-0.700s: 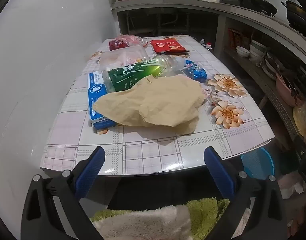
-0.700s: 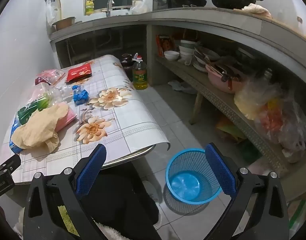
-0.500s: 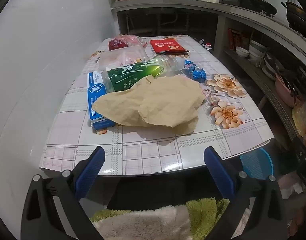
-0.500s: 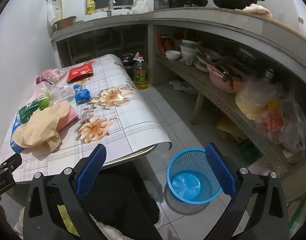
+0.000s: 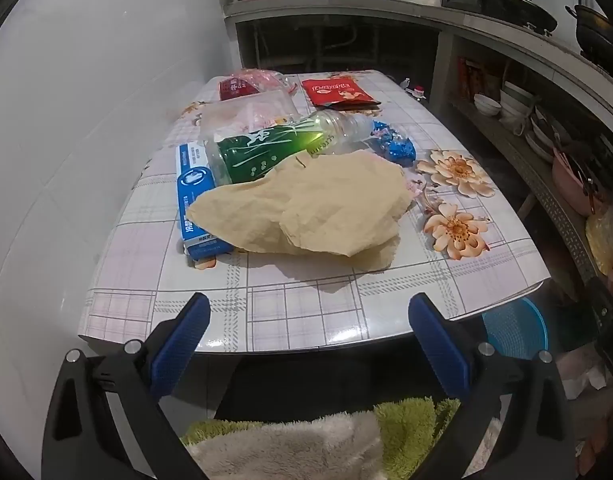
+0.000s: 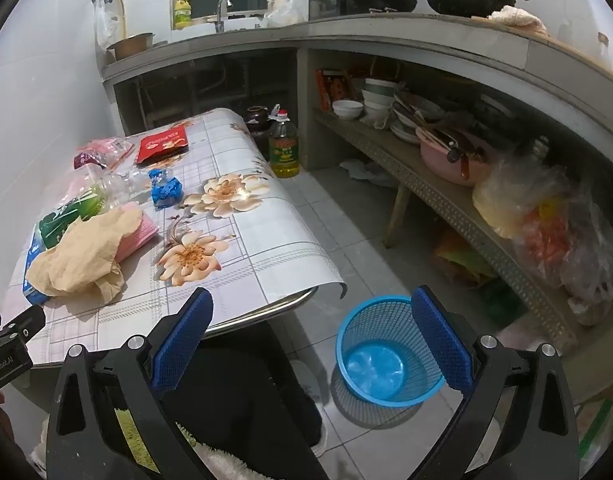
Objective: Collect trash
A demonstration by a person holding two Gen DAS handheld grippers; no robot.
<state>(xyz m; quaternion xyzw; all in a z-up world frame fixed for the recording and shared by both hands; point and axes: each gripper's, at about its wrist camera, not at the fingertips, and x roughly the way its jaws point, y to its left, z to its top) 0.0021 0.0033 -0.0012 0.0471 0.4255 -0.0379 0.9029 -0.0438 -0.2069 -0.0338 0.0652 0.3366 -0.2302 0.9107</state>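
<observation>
Nothing has shifted; both left gripper [image 5: 308,338] and right gripper [image 6: 312,334] gape empty; crumpled brown paper [image 5: 306,210] near table's [image 5: 306,300] front edge could slip off

Crumpled brown paper [image 5: 306,210] covers most of the blue box [image 5: 194,196] and the lower side of the green-labelled bottle [image 5: 274,148]. Table edge [image 5: 506,300] hides the left part of the blue basket [image 5: 516,330] in left wrist view. Box print too small to read.
</observation>
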